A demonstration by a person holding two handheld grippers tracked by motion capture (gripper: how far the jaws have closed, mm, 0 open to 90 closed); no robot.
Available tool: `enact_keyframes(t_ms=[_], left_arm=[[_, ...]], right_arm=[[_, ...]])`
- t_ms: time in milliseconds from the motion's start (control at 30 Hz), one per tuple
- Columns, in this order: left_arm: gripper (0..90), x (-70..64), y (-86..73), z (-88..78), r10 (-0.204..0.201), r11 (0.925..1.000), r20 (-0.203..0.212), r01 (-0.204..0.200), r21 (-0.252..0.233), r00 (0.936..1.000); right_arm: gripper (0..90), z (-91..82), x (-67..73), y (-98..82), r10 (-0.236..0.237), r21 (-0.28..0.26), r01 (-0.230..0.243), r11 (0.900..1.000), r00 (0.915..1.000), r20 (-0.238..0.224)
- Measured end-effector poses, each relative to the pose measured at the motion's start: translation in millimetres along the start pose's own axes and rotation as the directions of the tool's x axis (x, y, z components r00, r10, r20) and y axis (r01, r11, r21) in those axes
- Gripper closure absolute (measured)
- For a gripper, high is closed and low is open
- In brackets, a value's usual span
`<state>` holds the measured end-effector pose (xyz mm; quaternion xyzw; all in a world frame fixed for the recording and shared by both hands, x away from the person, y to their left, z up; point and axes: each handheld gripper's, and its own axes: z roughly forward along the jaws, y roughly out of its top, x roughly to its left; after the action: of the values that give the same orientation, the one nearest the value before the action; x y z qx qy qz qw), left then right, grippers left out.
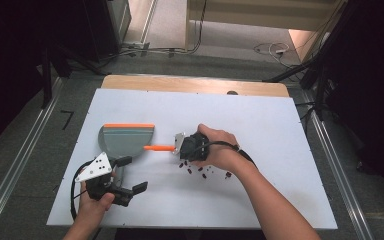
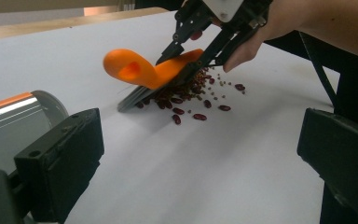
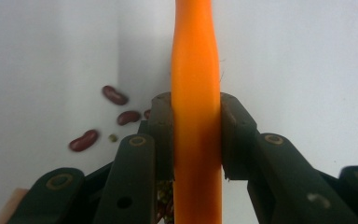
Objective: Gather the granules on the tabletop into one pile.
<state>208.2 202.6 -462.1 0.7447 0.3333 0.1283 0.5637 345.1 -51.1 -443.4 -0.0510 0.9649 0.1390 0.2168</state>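
the right gripper (image 1: 184, 146) pinches the orange brush (image 2: 154, 71) by its handle, both jaws pressed on it. the bristles touch a pile of red beans (image 2: 186, 95) on the white table (image 1: 260, 125). the left gripper (image 1: 130, 175) (jaws spread wide, nothing between them) sits near the grey dustpan (image 1: 125, 140), which lies just left of the brush.

No lettering, label, brand, number or sign can be read anywhere in these views, neither on the tools nor on the white table sheet.
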Motion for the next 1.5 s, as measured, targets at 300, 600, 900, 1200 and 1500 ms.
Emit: enact_keyframes(t_ms=[300,600,900,1200,1500], left_arm=[[1.1,0.1,-0.5,0.7,0.006,1.0000,-0.002,-0.006,0.004,1.0000],[1.2,1.8,-0.7,1.4,0.003,1.0000,0.000,-0.003,0.007,1.0000],[1.2,-0.7,-0.5,5.4,0.005,0.9999,0.002,-0.005,0.013,1.0000],[1.2,0.1,-1.0,5.0,0.003,0.9999,0.000,-0.003,0.016,1.0000],[1.2,-1.0,-0.1,4.4,0.009,0.9999,0.002,-0.009,0.013,1.0000]], right_arm=[[69.0,-24.7,-8.7,-11.8,0.110,-0.042,-0.106,0.993,0.9885,0.104],[69.0,-49.9,-22.4,-72.7,0.411,0.057,-0.431,0.900,0.8867,0.211],[68.9,-28.1,-27.6,-117.3,0.516,0.209,-0.596,0.775,0.7884,0.334],[68.7,-24.7,-15.4,-100.6,0.610,0.187,-0.660,0.727,0.7471,0.263],[68.7,-28.8,0.7,-81.7,0.618,0.160,-0.653,0.741,0.7550,0.219]])
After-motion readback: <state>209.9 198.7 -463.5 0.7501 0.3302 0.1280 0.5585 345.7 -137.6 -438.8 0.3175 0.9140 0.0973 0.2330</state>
